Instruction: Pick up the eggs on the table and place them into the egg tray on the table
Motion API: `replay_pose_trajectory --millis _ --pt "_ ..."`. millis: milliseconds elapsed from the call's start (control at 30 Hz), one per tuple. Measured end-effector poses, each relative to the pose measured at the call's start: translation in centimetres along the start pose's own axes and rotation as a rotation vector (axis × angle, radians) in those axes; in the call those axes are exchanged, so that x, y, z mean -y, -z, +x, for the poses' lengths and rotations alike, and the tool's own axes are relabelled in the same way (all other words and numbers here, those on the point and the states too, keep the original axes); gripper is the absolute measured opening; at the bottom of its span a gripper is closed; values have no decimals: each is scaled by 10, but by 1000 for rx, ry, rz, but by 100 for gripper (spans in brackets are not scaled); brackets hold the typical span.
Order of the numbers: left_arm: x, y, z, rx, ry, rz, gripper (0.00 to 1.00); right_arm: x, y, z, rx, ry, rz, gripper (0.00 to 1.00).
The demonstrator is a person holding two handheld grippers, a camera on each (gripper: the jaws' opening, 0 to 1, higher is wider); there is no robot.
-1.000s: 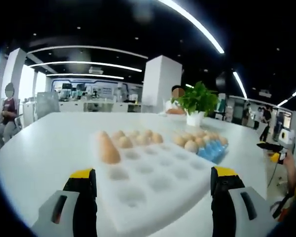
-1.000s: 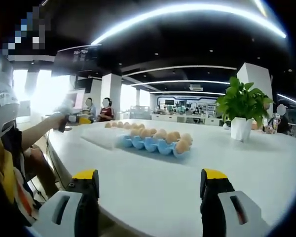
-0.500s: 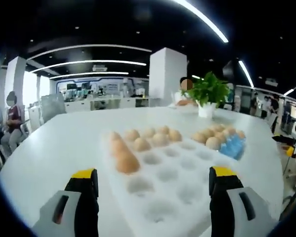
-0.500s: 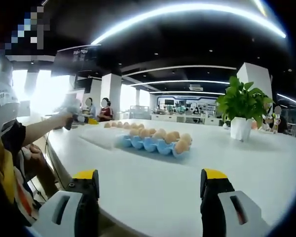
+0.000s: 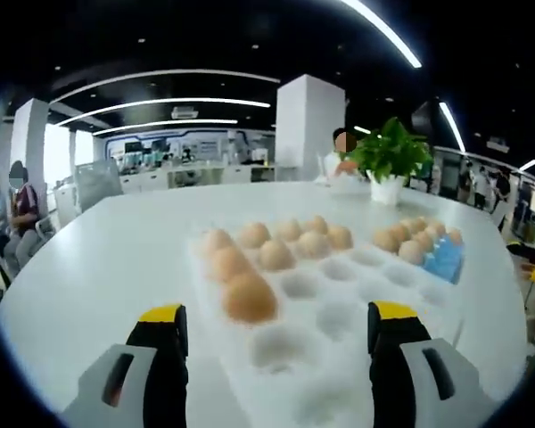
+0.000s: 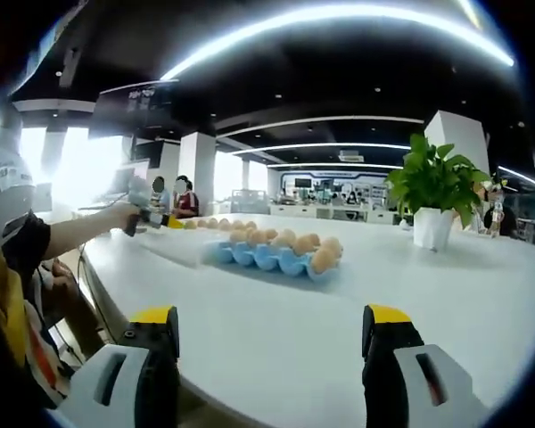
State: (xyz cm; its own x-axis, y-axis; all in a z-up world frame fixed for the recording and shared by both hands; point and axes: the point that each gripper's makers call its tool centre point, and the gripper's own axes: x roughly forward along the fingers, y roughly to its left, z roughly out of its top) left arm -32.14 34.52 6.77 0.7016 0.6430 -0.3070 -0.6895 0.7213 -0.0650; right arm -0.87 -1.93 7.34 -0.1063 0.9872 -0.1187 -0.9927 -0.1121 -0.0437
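Observation:
A white egg tray (image 5: pixel 339 312) lies just ahead of my left gripper (image 5: pixel 275 314), which is open with nothing between its jaws. Several brown eggs (image 5: pixel 248 297) fill the tray's far row and left column. To the right stands a blue egg tray (image 5: pixel 446 259) holding more eggs (image 5: pixel 410 251). In the right gripper view the blue tray (image 6: pixel 259 259) with its eggs (image 6: pixel 323 259) sits mid-table, the white tray (image 6: pixel 183 241) behind it. My right gripper (image 6: pixel 269 314) hangs open over the bare near table edge, well short of the blue tray. The left gripper (image 6: pixel 152 217) shows at the left in a hand.
A potted green plant (image 5: pixel 388 156) in a white pot stands at the back of the white table (image 5: pixel 116 259), also in the right gripper view as the plant (image 6: pixel 437 187). The person's arm (image 6: pixel 80 234) reaches in from the left. People sit in the background.
The left gripper has moved in closer over the white tray, whose eggs now look larger. In the right gripper view the hand with that gripper has shifted right. The right gripper has stayed put.

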Motion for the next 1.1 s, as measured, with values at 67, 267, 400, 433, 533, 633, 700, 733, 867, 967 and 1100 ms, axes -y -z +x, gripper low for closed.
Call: replay_pose_trajectory --millis 67,267,400,433,533,633,700,733,867,967,1100 --pt "-1 -2 4 0 2 4 80 0 1 1 -2 -2 1 88" --pt "-1 -1 12 -12 8 3 78 2 2 2 -5 2 3 88" --pt "-2 0 16 -17 11 -12 76 3 3 2 -6 3 4 88" --pt "-3 1 17 -19 12 -15 76 4 3 2 -6 3 4 88" --pt "-3 2 19 -27 12 -15 75 5 4 2 -9 5 5 88" --pt "-2 3 20 -33 12 -11 74 6 5 3 -12 6 7 88" --pt "-3 2 22 -37 11 -8 74 5 5 3 -13 4 5 88" --pt "-4 2 23 -39 10 -6 73 5 5 4 -12 3 5 88" --pt "-12 1 26 -41 6 -9 71 6 5 4 -12 4 5 88" --pt "-12 3 26 -43 4 -13 69 6 6 4 -14 5 7 88" --pt "-13 4 27 -46 2 -10 66 7 5 4 -14 6 7 88"
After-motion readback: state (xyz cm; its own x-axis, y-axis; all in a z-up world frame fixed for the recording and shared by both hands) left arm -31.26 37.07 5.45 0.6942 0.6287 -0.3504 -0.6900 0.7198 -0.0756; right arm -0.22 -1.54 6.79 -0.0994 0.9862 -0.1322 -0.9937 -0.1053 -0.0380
